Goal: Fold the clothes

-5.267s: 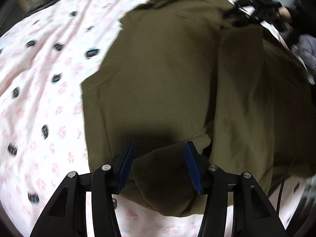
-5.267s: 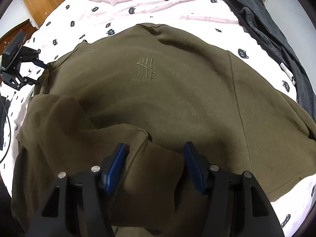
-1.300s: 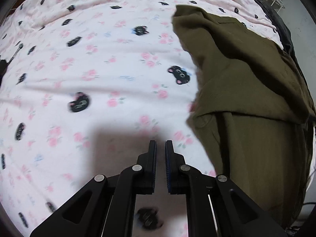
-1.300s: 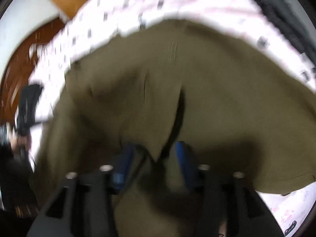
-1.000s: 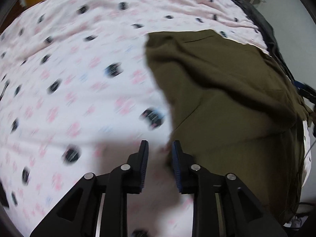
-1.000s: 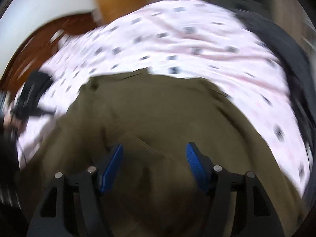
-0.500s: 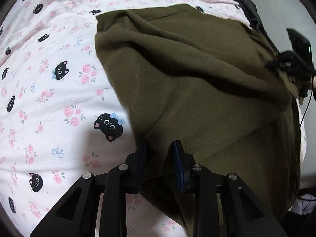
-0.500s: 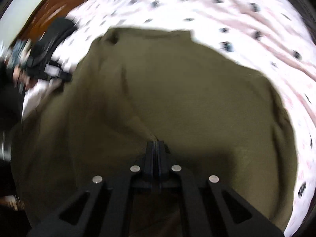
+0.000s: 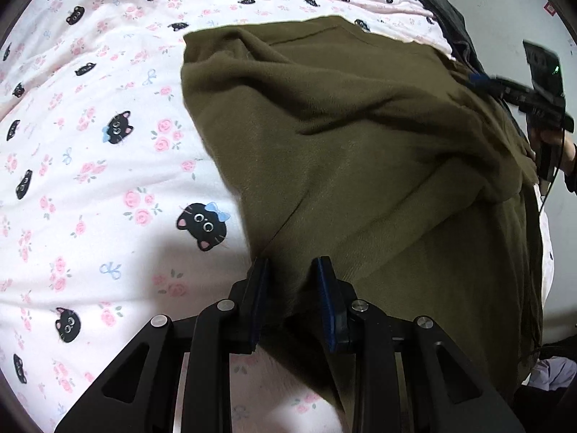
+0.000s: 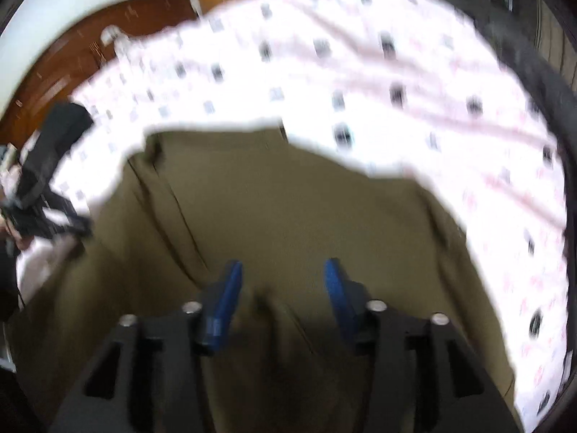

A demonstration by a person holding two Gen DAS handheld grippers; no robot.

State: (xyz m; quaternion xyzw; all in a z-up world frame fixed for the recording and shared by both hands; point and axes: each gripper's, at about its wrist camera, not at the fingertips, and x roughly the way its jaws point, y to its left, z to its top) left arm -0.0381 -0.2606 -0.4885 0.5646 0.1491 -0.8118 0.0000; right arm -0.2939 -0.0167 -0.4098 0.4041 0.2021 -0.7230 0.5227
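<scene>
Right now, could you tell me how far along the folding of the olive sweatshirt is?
Partly done: one side of the olive sweatshirt already lies folded over its body on the bedsheet. In hand: the left gripper pinches an edge; the right gripper hovers, jaws opening, nothing held. Remaining: further folds and smoothing.

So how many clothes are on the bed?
2. A green sweatshirt lies in the middle, pinched by the left gripper; a dark garment lies along the far edge of the bed. More may be hidden.
</scene>
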